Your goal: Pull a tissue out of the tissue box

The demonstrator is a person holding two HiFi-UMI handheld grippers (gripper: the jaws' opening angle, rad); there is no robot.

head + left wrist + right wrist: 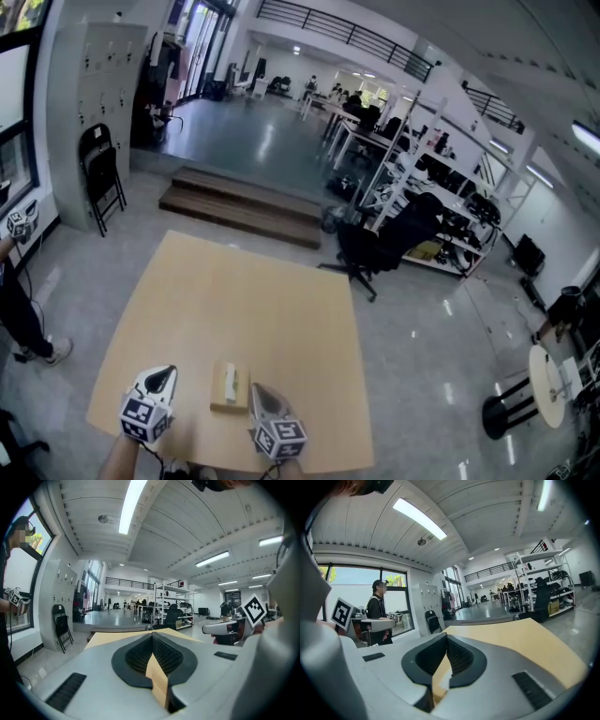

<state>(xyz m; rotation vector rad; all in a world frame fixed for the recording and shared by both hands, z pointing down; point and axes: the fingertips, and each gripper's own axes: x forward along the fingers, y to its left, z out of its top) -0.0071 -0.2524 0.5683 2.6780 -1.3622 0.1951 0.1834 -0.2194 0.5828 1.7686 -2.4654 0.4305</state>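
On the tan table [244, 291], near its front edge, lies a small wooden tissue box [228, 389] with a white tissue showing in its top slot. My left gripper [167, 372] hovers just left of the box, apart from it, jaws together. My right gripper [255, 387] sits close to the box's right side, also shut and holding nothing. In the left gripper view the dark pads of the left gripper [152, 635] meet at the tip, with only table showing beyond. In the right gripper view the right gripper [446, 637] is closed, and a tan and white sliver shows below the pads.
A person [19, 309] stands at the table's left, also seen as a person [377, 616] by the window. A black folding chair [101, 173] and wooden steps [244, 206] lie beyond the table. A black office chair [361, 253] stands off its far right corner.
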